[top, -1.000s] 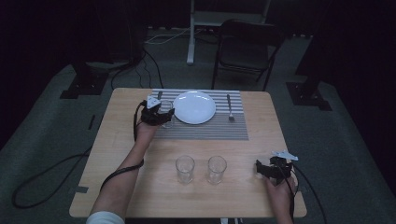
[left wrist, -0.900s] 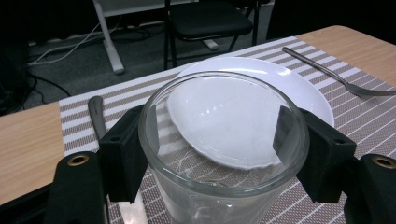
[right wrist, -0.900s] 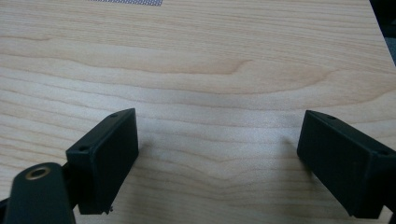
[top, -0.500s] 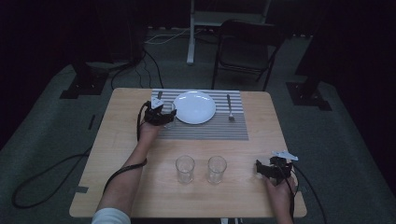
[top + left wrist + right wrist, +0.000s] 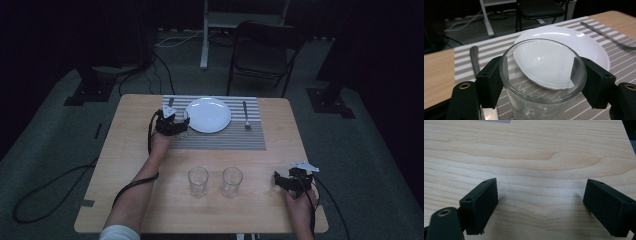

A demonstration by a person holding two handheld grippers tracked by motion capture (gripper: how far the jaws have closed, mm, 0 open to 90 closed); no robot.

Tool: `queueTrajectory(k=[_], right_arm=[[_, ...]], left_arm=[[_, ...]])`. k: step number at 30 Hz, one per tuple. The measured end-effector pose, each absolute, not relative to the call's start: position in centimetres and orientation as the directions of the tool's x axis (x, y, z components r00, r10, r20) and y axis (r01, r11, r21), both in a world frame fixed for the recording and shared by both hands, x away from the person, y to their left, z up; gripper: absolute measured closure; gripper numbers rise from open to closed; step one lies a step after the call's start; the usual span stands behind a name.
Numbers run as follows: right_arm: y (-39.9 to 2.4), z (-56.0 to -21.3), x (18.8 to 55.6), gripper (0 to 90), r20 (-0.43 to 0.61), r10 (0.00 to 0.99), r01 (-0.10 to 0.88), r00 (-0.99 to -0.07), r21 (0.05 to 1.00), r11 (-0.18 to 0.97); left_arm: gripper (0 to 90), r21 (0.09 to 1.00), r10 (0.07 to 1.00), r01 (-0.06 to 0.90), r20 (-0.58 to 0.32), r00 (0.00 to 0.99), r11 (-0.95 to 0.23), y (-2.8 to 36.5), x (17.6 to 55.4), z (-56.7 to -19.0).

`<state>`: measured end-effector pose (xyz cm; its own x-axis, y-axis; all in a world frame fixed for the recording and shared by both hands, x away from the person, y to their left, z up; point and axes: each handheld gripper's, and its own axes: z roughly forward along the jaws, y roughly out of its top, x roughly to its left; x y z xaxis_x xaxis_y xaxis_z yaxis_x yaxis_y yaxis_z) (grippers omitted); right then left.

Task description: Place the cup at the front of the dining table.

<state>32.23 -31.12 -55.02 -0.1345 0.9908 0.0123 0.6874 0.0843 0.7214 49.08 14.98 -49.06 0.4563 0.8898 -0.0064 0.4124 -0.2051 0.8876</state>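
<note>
- Glass (image 5: pixel 541 82): clear, empty tumbler standing upright on the striped placemat (image 5: pixel 220 137), just beside the near-left edge of the white plate (image 5: pixel 208 114).
- Handling judgement: rigid, smooth and likely slippery; breakable if knocked against the plate or squeezed hard. Light when empty.
- Hold point: opposite sides of the wall just below the rim, which is where the jaws sit now. A lower hold would probably steady it better.
- Left gripper (image 5: pixel 541 75): jaws set on either side of the glass, pads against its wall.
- Knife (image 5: pixel 474 61): lies on the placemat to the left of the glass, apart from it.
- Fork (image 5: pixel 245 115): lies right of the plate.
- Two further glasses (image 5: pixel 198 180) stand side by side on bare table (image 5: pixel 130 150), nearer the person.
- Right gripper (image 5: pixel 541 205): wide open, empty, low over bare wood at the near-right corner.
</note>
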Motion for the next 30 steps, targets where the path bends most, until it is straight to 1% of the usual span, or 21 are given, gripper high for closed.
queueTrajectory(k=[6,7,8,10,11,12,19,20,21,23,27,30], right_arm=[[-31.1,-55.0,32.2,12.3,0.012,0.991,0.687,-0.135,0.721,0.085],[-31.1,-55.0,32.2,12.2,0.012,0.991,0.687,-0.134,0.721,0.084],[-31.1,-55.0,32.2,12.3,0.013,0.991,0.687,-0.134,0.721,0.084],[-31.1,-55.0,32.2,12.3,0.012,0.991,0.687,-0.134,0.721,0.084],[-31.1,-55.0,32.2,12.3,0.012,0.991,0.687,-0.134,0.721,0.084],[-31.1,-55.0,32.2,12.3,0.012,0.991,0.687,-0.134,0.721,0.084],[-31.1,-55.0,32.2,12.3,0.012,0.991,0.687,-0.134,0.721,0.084],[-31.1,-55.0,32.2,12.3,0.012,0.991,0.687,-0.134,0.721,0.084],[-31.1,-55.0,32.2,12.3,0.012,0.991,0.687,-0.134,0.721,0.084],[-31.1,-55.0,32.2,12.3,0.012,0.991,0.687,-0.135,0.721,0.085],[-31.1,-55.0,32.2,12.2,0.012,0.991,0.687,-0.135,0.721,0.084],[-31.1,-55.0,32.2,12.3,0.012,0.991,0.688,-0.135,0.721,0.085]], left_arm=[[25.7,0.892,0.885,0.408,-0.019,0.465,-0.195,15.5,48.7,-49.0],[22.6,0.887,0.883,0.42,-0.032,0.468,-0.19,15.5,48.7,-49.1],[18.0,0.876,0.882,0.434,-0.022,0.471,-0.209,15.5,48.7,-49.2],[18.0,0.876,0.882,0.433,-0.021,0.471,-0.21,15.6,48.6,-49.3],[11.4,0.869,0.88,0.447,-0.029,0.474,-0.212,15.6,48.4,-49.4],[9.6,0.869,0.88,0.447,-0.029,0.474,-0.212,15.6,48.4,-49.4],[9.5,0.858,0.868,0.454,-0.02,0.496,-0.239,16.0,47.7,-49.8],[6.7,0.854,0.867,0.462,-0.025,0.497,-0.24,16.1,47.7,-49.9],[0.3,0.845,0.865,0.477,-0.036,0.501,-0.241,16.1,47.7,-50.0],[0.1,0.841,0.864,0.475,-0.021,0.503,-0.257,16.3,47.4,-50.1],[0.2,0.848,0.849,0.467,-0.038,0.527,-0.252,16.7,46.9,-50.2],[0.2,0.842,0.841,0.46,-0.013,0.541,-0.283,16.8,46.6,-50.3]])
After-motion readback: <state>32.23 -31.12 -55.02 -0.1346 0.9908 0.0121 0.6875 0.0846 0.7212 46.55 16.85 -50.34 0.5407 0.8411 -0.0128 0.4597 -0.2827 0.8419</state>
